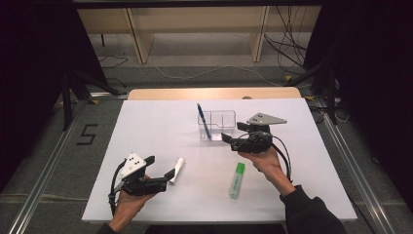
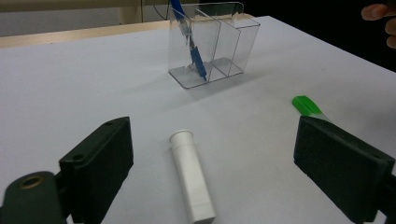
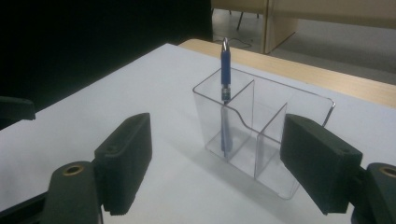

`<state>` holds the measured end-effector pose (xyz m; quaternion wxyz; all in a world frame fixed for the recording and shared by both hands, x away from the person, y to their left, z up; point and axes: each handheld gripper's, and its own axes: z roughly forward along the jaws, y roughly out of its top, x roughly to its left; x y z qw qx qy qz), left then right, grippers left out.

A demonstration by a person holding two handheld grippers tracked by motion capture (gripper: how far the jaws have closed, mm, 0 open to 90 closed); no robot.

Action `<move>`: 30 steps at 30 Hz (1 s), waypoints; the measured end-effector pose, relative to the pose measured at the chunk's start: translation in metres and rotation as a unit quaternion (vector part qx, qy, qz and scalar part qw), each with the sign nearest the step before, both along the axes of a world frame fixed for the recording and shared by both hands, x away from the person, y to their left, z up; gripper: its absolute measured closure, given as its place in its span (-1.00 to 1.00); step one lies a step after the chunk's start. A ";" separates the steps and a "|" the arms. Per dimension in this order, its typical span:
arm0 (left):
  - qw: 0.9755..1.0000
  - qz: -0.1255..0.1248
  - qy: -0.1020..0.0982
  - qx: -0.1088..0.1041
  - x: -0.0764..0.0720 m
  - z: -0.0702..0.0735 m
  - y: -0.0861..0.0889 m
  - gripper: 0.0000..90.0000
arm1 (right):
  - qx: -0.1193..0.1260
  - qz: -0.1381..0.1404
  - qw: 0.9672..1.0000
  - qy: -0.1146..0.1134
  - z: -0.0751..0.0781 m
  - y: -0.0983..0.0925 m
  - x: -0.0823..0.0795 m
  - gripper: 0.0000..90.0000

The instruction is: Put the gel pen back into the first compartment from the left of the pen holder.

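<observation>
A clear plastic organizer point(image 1: 216, 126) with several compartments stands at the middle of the white table top point(image 1: 146, 126). A blue pen point(image 1: 203, 122) leans upright in its left compartment. My right gripper point(image 1: 234, 132) hovers just right of the organizer, open, jaws toward it with nothing between them; in the right gripper view the organizer point(image 3: 271, 116) and the pen point(image 3: 225, 65) stand just ahead. My left gripper point(image 1: 160, 167) is open at the near left. A white capped tube point(image 2: 191, 179) lies on the table between its jaws, untouched. A green-capped marker point(image 1: 237, 180) lies near the front.
A wooden table edge point(image 1: 214, 92) shows beyond the white top. Behind it are wooden shelf legs point(image 1: 139, 39) and loose cables point(image 1: 287, 44) on the floor. Black drapes flank both sides. A metal rail point(image 1: 39, 190) runs along the floor at left.
</observation>
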<state>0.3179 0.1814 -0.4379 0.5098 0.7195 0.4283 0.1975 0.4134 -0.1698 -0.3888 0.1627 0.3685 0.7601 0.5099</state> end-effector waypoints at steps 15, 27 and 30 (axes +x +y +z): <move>1.000 0.000 0.018 0.014 0.002 -0.002 -0.002 -0.75 | 0.002 0.013 1.000 -0.001 -0.010 -0.012 -0.022 -0.43; 0.999 -0.001 0.035 0.026 0.004 -0.005 -0.004 -0.75 | 0.006 0.006 1.000 0.005 -0.018 -0.033 -0.038 -0.44; 0.999 0.001 0.041 0.024 0.005 -0.006 -0.005 -0.75 | 0.008 0.004 1.000 0.006 -0.019 -0.038 -0.042 -0.44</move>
